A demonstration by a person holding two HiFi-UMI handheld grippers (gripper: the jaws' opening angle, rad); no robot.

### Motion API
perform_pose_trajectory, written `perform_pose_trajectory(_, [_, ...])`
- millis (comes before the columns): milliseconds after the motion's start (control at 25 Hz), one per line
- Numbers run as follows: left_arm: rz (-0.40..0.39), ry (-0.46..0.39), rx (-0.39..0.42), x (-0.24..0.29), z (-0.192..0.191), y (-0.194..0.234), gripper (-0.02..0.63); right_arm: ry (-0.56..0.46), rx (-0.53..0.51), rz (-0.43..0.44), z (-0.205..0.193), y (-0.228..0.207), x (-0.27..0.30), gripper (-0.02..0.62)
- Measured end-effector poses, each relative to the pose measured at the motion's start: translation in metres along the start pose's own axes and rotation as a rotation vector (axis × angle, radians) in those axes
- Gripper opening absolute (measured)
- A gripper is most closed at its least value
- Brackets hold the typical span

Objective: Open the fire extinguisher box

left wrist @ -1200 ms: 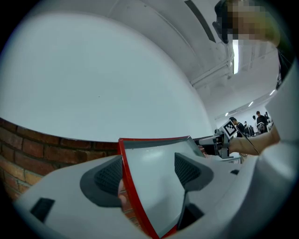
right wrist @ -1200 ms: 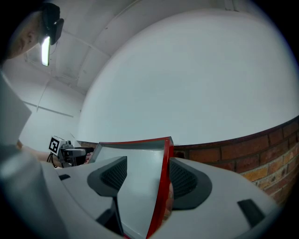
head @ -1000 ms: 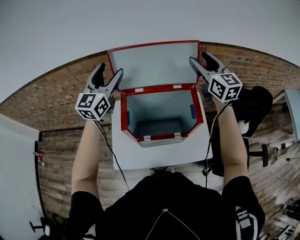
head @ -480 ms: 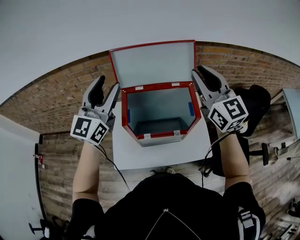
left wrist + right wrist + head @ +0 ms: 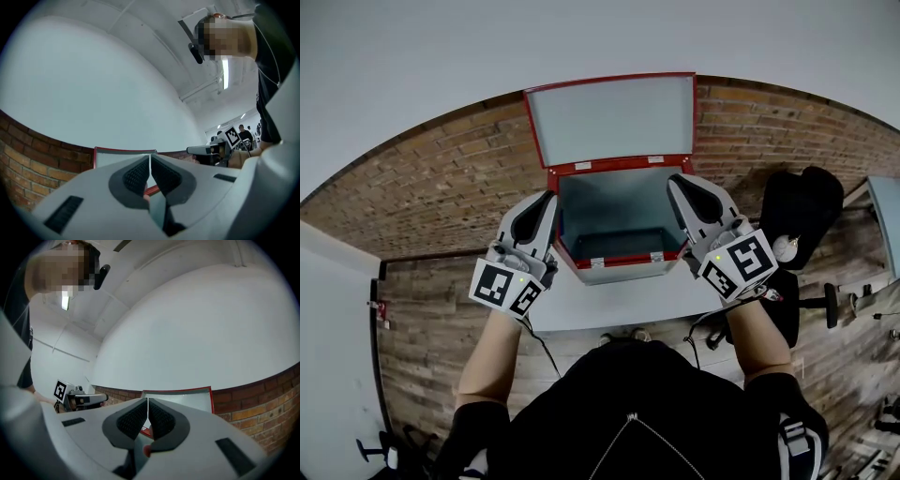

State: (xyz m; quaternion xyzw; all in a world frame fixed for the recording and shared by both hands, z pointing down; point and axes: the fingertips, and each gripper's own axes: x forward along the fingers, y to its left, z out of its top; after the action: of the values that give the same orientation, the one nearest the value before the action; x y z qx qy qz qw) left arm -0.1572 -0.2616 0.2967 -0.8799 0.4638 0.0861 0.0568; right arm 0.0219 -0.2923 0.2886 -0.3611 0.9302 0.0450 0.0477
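- White worktop lies nearest the person. The fire extinguisher box stands at its far edge, against the brick wall.
- Left tongs and right tongs have just been closing and now sit tip to tip. Both gripper views show the pads meeting with nothing between them.
- The tongs flank the box, the left just beside its left wall and the right just beside its right wall. Neither grips any part of it. Whether either brushes the rim cannot be told from the head view.
- Box body has a red rim and a grey inside. The interior looks empty as far as it shows: bare walls and floor, no extinguisher. The near bottom corner is hidden by the front wall.
- Lid is swung right up on the rear hinge. Its pale inner face is turned towards the person, and it stands close to the wall.
- Judgement: the opening looks complete. No step appears to be left.
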Motion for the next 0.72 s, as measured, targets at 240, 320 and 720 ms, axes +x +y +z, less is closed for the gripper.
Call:
perform_pose_trajectory(240, [-0.009,0.038,-0.073,-0.010,-0.033,-0.023,0.049,0.037,0.050,0.006,-0.035,0.023,-0.010,0.020])
perform_pose_trajectory(320, [-0.015,0.052,-0.070,-0.013,-0.042,-0.033,0.049,0.054,0.068,0.003,-0.049,0.032,-0.015,0.020])
perform_pose_trajectory(720, [-0.044,0.150,-0.091,-0.031,-0.093,-0.072,0.049,0.154,0.101,0.015,-0.103,0.074,-0.031,0.020])
